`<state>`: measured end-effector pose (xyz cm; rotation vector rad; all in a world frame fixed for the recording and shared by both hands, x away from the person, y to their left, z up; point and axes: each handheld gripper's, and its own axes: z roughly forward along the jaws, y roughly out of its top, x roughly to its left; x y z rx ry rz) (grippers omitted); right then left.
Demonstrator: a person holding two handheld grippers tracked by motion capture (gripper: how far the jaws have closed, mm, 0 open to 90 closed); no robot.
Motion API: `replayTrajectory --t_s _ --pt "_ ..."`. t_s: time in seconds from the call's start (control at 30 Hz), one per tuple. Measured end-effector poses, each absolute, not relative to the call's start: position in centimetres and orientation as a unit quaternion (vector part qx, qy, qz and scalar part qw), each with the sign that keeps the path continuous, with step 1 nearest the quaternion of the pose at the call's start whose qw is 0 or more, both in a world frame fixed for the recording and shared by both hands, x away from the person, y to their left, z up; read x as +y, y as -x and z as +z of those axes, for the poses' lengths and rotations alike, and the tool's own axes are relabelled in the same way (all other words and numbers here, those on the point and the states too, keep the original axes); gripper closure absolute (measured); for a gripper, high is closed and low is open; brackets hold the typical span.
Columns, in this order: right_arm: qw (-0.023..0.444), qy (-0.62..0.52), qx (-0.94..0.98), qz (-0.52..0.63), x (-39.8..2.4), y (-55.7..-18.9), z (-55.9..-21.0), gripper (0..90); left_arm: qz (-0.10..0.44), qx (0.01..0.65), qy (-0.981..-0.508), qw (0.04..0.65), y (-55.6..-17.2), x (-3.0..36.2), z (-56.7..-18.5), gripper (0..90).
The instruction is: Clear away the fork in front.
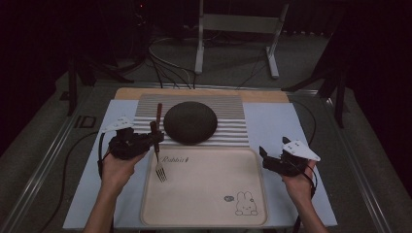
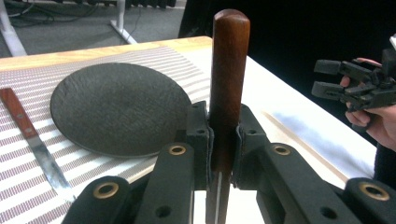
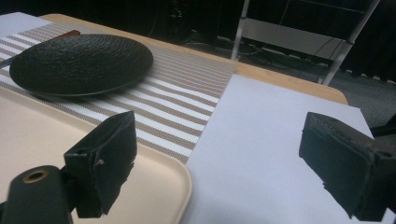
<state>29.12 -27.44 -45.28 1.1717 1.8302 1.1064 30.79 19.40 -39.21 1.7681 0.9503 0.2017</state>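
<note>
1. Fork point(image 1: 160, 166) with a brown wooden handle and silver metal prongs is the thing being held. The left gripper point(image 1: 154, 136) is clamped tight on its wooden handle.
2. In the left gripper view, the fork handle point(image 2: 227, 84) stands straight up between the two black jaws, and both pads press on it.
3. In the high view, the fork's prongs lie over the top left part of the beige plastic tray point(image 1: 204, 213), which has a small bunny drawn on it.
4. The left hand point(image 1: 116, 167) holds its gripper just left of the tray.
5. The right gripper point(image 1: 265, 156) has its jaws wide apart, with nothing between them. It is at the tray's right edge, over the pale blue table cover point(image 1: 272, 121).
6. A round, dark, bumpy plate point(image 1: 190, 122) sits on a brown-and-white striped mat point(image 1: 228, 104) behind the tray.
7. A knife with a brown wooden handle point(image 2: 32, 140) lies on the striped mat, just beside the plate.
</note>
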Motion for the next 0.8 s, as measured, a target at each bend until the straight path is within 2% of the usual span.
replayTrajectory --t_s 0.8 --pt "0.365 -0.455 0.698 0.416 -27.5 -29.0 -45.6 11.2 0.040 0.390 -0.770 0.504 -27.1 20.7 -40.2 80.6"
